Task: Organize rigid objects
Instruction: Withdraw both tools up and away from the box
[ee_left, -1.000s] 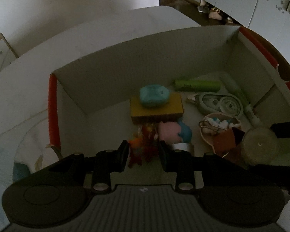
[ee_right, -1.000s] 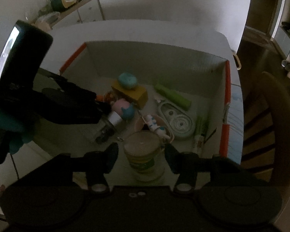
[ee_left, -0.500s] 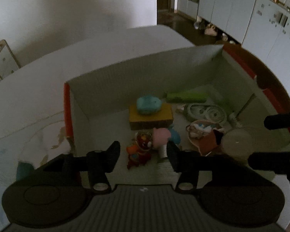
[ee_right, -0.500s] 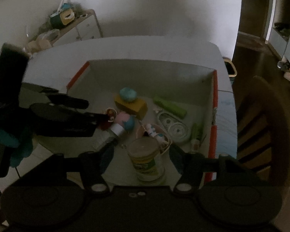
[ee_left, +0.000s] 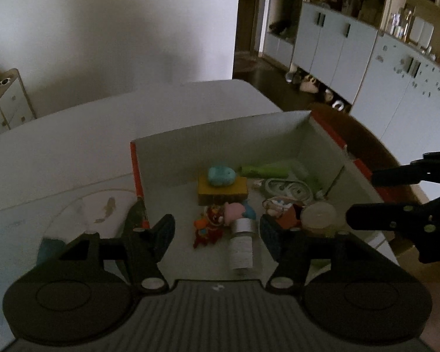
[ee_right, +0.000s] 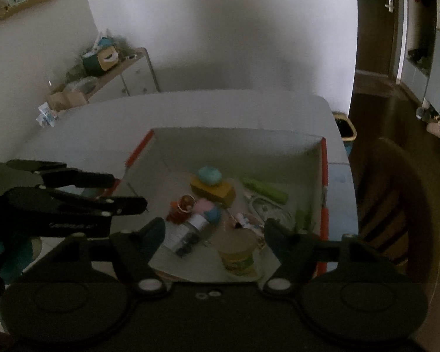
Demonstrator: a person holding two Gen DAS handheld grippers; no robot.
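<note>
An open cardboard box [ee_left: 220, 146] with red edges [ee_right: 324, 182] sits on the white table. It holds a teal toy [ee_left: 221, 175] on a yellow block [ee_left: 222, 191], a green tube [ee_left: 264, 170], a red figure [ee_left: 208, 227], a pink and blue toy [ee_left: 237, 211], a bottle with a silver cap [ee_left: 242, 240] and a lidded yellow-green cup [ee_right: 239, 252]. My left gripper [ee_left: 217, 231] is open and empty above the box's near side. My right gripper [ee_right: 214, 231] is open and empty, above the cup.
A wooden chair [ee_right: 396, 205] stands right of the table. A low cabinet [ee_right: 117, 79] with clutter stands by the back wall. Cupboards [ee_left: 366, 58] line the far right. A patterned mat [ee_left: 96, 208] lies left of the box.
Both grippers have risen and pulled back from the box, so it looks smaller. The left jaws have opened wider. The cup stays in the box, no longer between the right fingers.
</note>
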